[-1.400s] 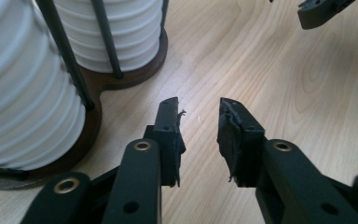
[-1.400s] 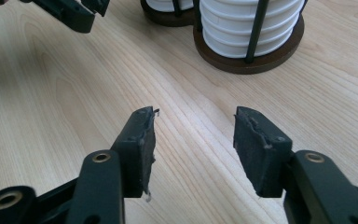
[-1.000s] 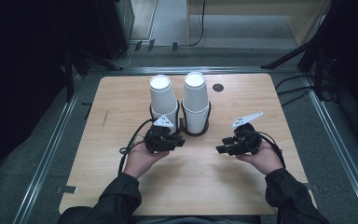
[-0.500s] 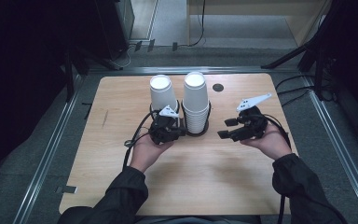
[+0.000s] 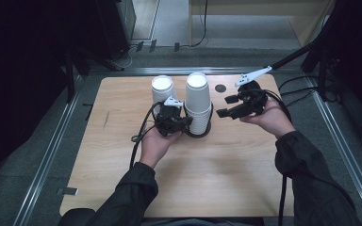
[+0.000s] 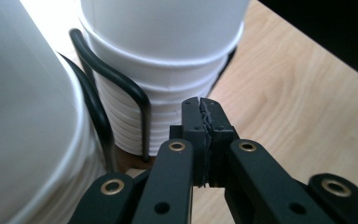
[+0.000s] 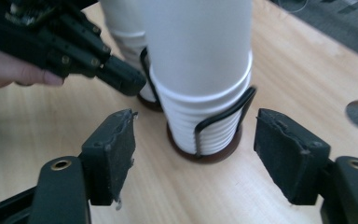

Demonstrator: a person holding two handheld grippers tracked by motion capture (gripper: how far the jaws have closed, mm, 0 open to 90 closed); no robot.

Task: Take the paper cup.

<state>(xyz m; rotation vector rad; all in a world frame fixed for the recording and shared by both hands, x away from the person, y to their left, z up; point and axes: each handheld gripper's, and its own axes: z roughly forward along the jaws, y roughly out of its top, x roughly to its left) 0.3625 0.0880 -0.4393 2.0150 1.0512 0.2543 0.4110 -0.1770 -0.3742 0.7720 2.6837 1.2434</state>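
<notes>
Two stacks of white paper cups stand upside down in black wire holders at the far middle of the wooden table [image 5: 122, 165]: a left stack [image 5: 162, 89] and a taller right stack [image 5: 198, 101]. My left gripper [image 5: 186, 122] is shut with nothing in it, its tips beside the lower front left of the right stack [image 6: 168, 88]. The shut pads [image 6: 204, 116] lie close to the wire holder [image 6: 137, 100]. My right gripper [image 5: 224, 106] hovers just right of that stack. Its jaws have just been opening, and nothing lies between the pads [image 7: 116, 149]. The stack [image 7: 200, 70] stands beyond them.
A round dark hole [image 5: 220, 88] sits in the tabletop behind the right stack. Cables trail from both grippers across the table and off its right side. A metal frame rail [image 5: 52, 141] borders the table. The left gripper [image 7: 116, 77] crosses the right gripper view.
Both hands moved away from the person toward the cup stacks. The right gripper rose and its jaws spread apart. The left gripper slid up beside the base of the right stack.
</notes>
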